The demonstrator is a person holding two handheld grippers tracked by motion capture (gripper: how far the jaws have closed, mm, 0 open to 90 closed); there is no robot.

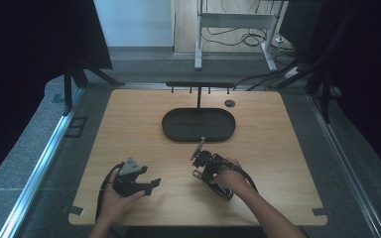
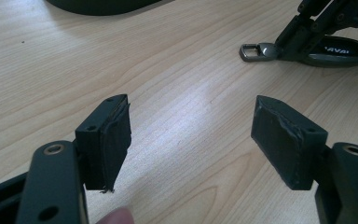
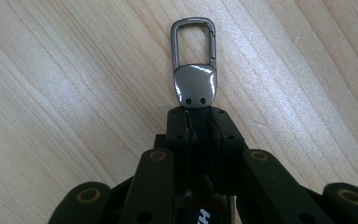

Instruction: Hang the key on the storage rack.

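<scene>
The left gripper (image 1: 151, 186) rests low over the bare wooden table (image 1: 129, 124), its jaws spread wide with nothing between the pads (image 2: 284, 140), which suggests it is waiting its turn rather than working. From its own camera, the thing being handled lies well ahead and to the right of its jaws: a key fob (image 2: 307, 50) with a metal carabiner clip, lying flat on the wood.

Farther right, the right gripper (image 1: 198, 154) has its jaws pressed together on the fob's dark strap, just behind the shiny metal plate. The carabiner clip (image 3: 192, 44) sticks out straight ahead of the fingertips, left free, probably so that it can be hooked onto something. Gripping the strap instead of the loop keeps the opening clear.

Beyond the right gripper's tips, farther up the table, stands a black oval tray (image 1: 171, 130) with a hanger rail (image 1: 198, 85) on a post. I judge the rail's pegs to be the likely place for the clip.
</scene>
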